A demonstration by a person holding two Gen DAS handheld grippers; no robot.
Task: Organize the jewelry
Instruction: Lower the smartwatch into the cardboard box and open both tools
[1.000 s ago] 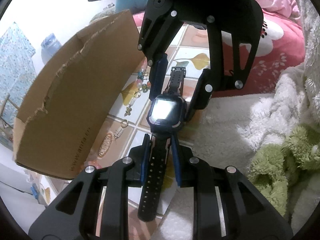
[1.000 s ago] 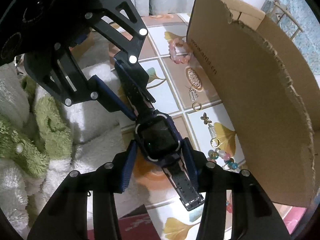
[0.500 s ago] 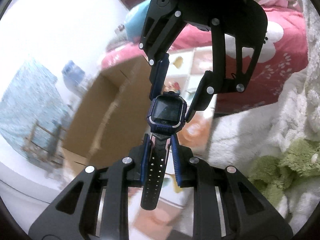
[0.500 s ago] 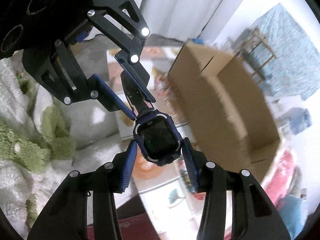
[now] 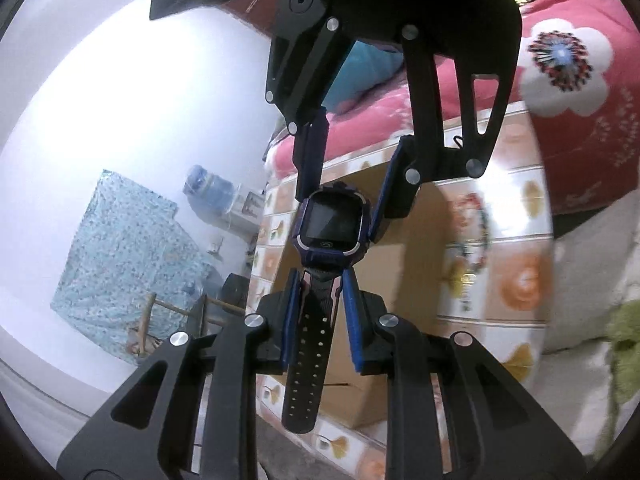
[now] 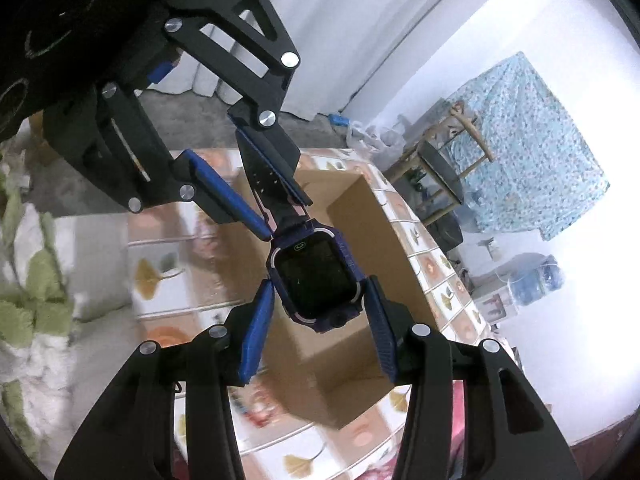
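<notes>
Bright white walls (image 5: 120, 100) glow with light. A blue patterned cloth (image 6: 528, 152) hangs on one, a wooden chair (image 6: 444, 160) before it. A water jug (image 6: 536, 280) stands nearby, grey floor (image 6: 180, 116) beyond.

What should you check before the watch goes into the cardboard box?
1. Left gripper grips the strap of the watch: ok, pads pressed on both sides.
2. Right gripper grips the watch case: ok, pads against both sides.
3. Watch lifted clear of the table: ok, it hangs in the air.
4. Cardboard box open on top: ok.
5. Watch above the box opening: ok in the right wrist view.
6. Room free inside the box: cannot tell, the watch and blur hide most of the bottom.
</notes>
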